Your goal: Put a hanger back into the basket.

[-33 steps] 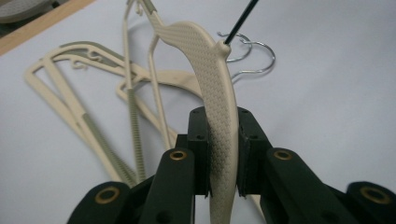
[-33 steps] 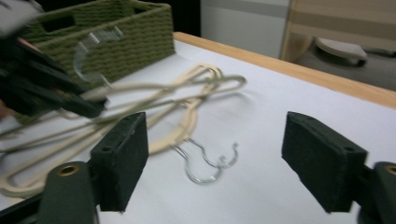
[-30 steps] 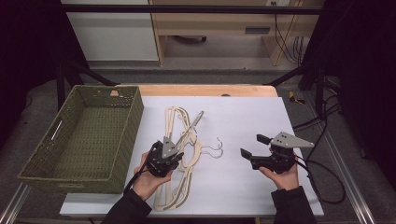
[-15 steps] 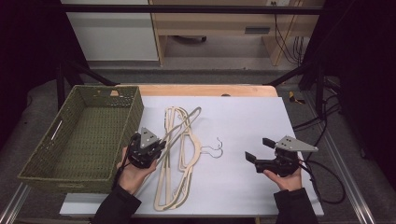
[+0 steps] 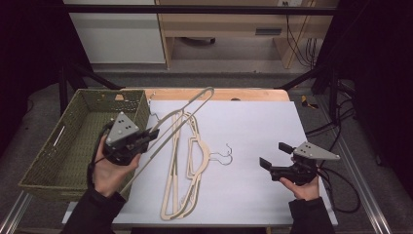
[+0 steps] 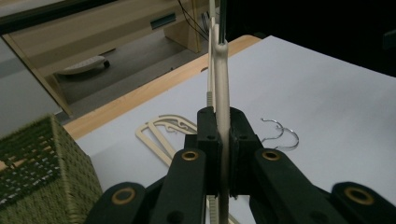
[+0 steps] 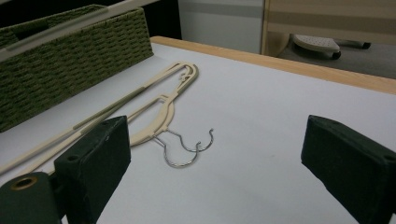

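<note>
My left gripper [image 5: 146, 138] is shut on the bar of a beige hanger [image 5: 187, 108], which it holds tilted in the air beside the basket. In the left gripper view the black jaws pinch that hanger [image 6: 222, 93] between the pads. Two more beige hangers [image 5: 190, 168] with metal hooks [image 5: 222, 155] lie flat on the white table. My right gripper [image 5: 275, 155] hovers low at the table's right side; its jaws have just been opening and nothing is between them. The right gripper view shows the lying hangers [image 7: 161, 105] and their hooks [image 7: 184, 149] ahead of the right gripper [image 7: 219, 163].
A green woven basket [image 5: 73, 141] stands at the table's left edge, close under my left hand. The white sheet [image 5: 253, 126] covers the table; a wooden edge [image 5: 243, 94] runs along the far side. Cables trail off at the right.
My left gripper has risen and moved left toward the basket, lifting one hanger off the pile. The right gripper has stayed in place with its jaws slightly wider.
</note>
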A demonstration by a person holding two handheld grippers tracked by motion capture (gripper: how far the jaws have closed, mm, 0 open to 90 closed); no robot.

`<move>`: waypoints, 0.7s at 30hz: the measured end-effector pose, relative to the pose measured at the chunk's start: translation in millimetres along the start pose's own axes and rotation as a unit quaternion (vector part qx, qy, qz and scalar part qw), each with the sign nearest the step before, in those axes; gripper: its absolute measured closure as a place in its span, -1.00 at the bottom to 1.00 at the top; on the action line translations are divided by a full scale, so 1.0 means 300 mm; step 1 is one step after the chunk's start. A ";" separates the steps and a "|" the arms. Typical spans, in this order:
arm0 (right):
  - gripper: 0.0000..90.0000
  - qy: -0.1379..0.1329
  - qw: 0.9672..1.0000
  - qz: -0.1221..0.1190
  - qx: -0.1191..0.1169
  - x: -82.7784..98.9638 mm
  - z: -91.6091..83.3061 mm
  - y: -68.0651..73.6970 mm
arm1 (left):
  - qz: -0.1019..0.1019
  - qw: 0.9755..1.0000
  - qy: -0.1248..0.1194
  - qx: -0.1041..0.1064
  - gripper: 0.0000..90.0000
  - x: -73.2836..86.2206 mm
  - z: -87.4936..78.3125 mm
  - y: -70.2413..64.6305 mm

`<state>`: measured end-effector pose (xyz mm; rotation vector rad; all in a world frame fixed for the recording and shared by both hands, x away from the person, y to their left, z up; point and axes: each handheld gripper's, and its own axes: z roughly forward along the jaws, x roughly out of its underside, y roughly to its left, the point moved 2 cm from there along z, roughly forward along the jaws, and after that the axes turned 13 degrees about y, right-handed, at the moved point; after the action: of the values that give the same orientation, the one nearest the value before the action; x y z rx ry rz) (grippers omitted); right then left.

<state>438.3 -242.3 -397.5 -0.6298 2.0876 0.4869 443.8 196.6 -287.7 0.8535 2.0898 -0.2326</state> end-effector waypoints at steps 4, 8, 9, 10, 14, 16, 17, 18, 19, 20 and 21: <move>-0.82 -0.003 1.000 -0.001 -0.004 -0.001 -0.004 -0.002 | 0.008 1.000 0.000 0.002 0.90 -0.018 -0.040 0.068; -0.83 -0.009 1.000 -0.002 -0.007 -0.003 -0.009 -0.003 | 0.008 1.000 0.011 -0.012 0.90 -0.010 -0.064 0.149; -0.83 -0.009 1.000 -0.003 -0.006 -0.003 -0.010 -0.003 | 0.005 1.000 0.010 -0.010 0.90 -0.008 -0.068 0.164; -0.83 -0.009 1.000 -0.003 -0.006 -0.003 -0.011 -0.004 | 0.004 1.000 0.007 -0.008 0.90 -0.002 -0.075 0.194; -0.83 -0.008 1.000 -0.004 -0.005 -0.002 -0.013 -0.006 | 0.000 1.000 0.006 -0.016 0.90 0.024 -0.101 0.292; -0.84 -0.007 1.000 -0.005 -0.005 -0.002 -0.013 -0.007 | -0.001 1.000 0.006 -0.025 0.90 0.039 -0.112 0.331; -0.84 -0.007 1.000 -0.006 -0.005 -0.002 -0.013 -0.008 | 0.001 0.999 0.009 -0.032 0.90 0.048 -0.118 0.351; -0.84 -0.007 1.000 -0.006 -0.005 -0.002 -0.013 -0.008 | 0.002 0.999 0.013 -0.037 0.90 0.061 -0.125 0.374; -0.84 -0.007 1.000 -0.004 -0.003 -0.002 -0.012 -0.008 | 0.002 0.999 0.015 -0.041 0.90 0.069 -0.128 0.388; -0.84 -0.007 1.000 -0.004 -0.004 -0.002 -0.012 -0.008 | 0.003 0.999 0.018 -0.045 0.90 0.080 -0.131 0.406; -0.84 -0.007 1.000 -0.003 -0.004 -0.002 -0.011 -0.007 | 0.002 0.999 0.021 -0.048 0.90 0.092 -0.133 0.424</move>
<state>437.7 -245.6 -395.4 -0.6364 2.0712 0.4940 489.0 323.2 -267.1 0.8106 2.1197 -0.1112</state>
